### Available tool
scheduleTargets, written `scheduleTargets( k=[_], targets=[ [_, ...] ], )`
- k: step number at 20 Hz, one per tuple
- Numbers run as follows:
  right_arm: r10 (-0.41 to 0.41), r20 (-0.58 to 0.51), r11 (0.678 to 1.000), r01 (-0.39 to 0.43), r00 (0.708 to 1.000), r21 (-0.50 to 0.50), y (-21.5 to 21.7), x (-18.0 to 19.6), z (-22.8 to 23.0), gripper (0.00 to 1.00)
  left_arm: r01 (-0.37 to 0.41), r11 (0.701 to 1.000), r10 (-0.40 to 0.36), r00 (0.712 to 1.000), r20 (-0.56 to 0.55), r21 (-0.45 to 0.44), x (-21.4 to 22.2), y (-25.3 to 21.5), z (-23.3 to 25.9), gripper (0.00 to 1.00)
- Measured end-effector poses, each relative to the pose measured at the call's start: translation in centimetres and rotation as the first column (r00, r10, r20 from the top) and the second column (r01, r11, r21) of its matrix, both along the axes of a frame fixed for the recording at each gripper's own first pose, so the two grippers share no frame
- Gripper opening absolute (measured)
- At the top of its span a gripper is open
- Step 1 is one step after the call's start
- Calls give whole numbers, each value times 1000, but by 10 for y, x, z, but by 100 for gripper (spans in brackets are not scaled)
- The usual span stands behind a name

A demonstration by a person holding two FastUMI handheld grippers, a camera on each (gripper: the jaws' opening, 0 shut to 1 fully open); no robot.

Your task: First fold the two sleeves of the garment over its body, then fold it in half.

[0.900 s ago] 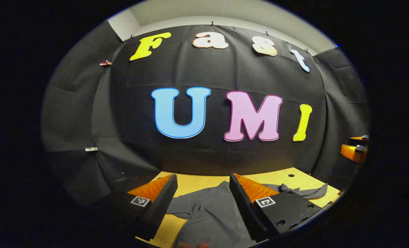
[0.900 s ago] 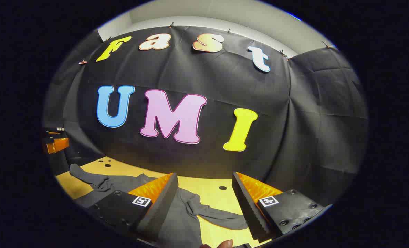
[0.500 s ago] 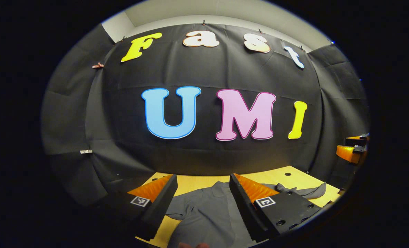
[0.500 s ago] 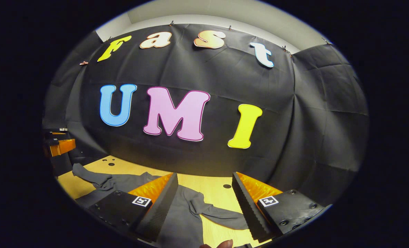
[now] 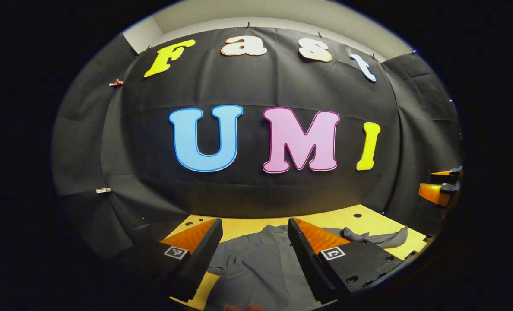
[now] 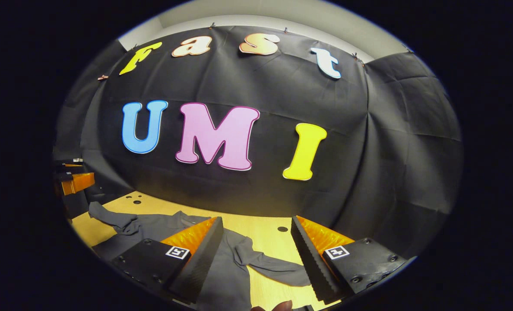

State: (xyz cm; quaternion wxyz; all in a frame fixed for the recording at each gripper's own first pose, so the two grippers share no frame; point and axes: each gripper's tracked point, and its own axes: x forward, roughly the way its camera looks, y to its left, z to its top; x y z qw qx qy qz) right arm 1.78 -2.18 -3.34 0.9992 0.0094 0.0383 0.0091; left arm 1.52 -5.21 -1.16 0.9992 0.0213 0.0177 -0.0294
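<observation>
A grey garment (image 5: 261, 263) is seen lying flat on a yellow wooden table (image 5: 325, 218), low in the left gripper view. Its collar is located between the two fingers of the left gripper (image 5: 254, 231), at bottom centre. One sleeve (image 5: 375, 236) is stretched out toward the lower right of that frame, crumpled at its end; the other sleeve (image 5: 222, 263) is seen at lower left, just inside the left-hand finger.

The left gripper is held above the cloth with its fingers spread wide — nothing is gripped between them. A fingertip of the holding hand is just visible at the bottom edge.

In the right gripper view the same garment (image 6: 153, 226) is spread across the lower left of the frame. One sleeve (image 6: 269, 270) is laid out on the table (image 6: 256, 226) in the gap between the fingers of the right gripper (image 6: 256, 233), at bottom centre; the far sleeve (image 6: 109, 216) is bunched at the left edge. The right gripper's fingers are likewise parted, above the fabric, with nothing pinched. Part of a hand (image 6: 278, 306) is seen at the very bottom.

Neither sleeve is folded over the body — the garment lies unfolded.

Small round holes (image 6: 282, 229) are noted in the tabletop near the rear wall. No containers are in use on the table. The other gripper is seen at the right edge of the left gripper view and at the left edge of the right gripper view, well apart from the garment's middle.
</observation>
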Motion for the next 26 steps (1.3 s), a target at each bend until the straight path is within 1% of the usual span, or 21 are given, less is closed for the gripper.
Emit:
scheduleTargets(
  k=[4,8,9,10,13,17,21,25,26],
  targets=[
    [-48,-109,999,48,993,-6,-38,17,-47,98,19,1000,-19,999,-31,5,0,-13,-11,96],
    [-90,-248,996,91,965,-5,-85,42,-116,98,29,1000,-29,998,-58,4,2,-29,-20,95],
    [-98,-280,995,101,955,-5,-97,49,-134,96,25,1000,-24,998,-64,12,3,-32,-22,95],
    [-104,-310,994,110,945,1,-106,56,-151,98,21,1000,-19,997,-68,24,5,-34,-26,96],
    [-106,-411,990,136,905,44,-123,69,-206,97,19,999,-14,996,-86,50,7,-41,-32,96],
    [-123,-510,986,162,851,34,-142,84,-273,97,-23,999,28,991,-133,37,14,-44,-48,96],
    [-101,-586,987,153,804,40,-146,91,-323,98,-74,997,79,982,-169,36,19,-43,-60,96],
    [-85,-642,991,131,762,24,-145,92,-358,98,-114,990,127,976,-176,86,21,-40,-59,96],
    [-64,-654,993,116,754,37,-142,89,-362,98,-122,988,138,975,-176,98,20,-39,-61,96]
  ],
)
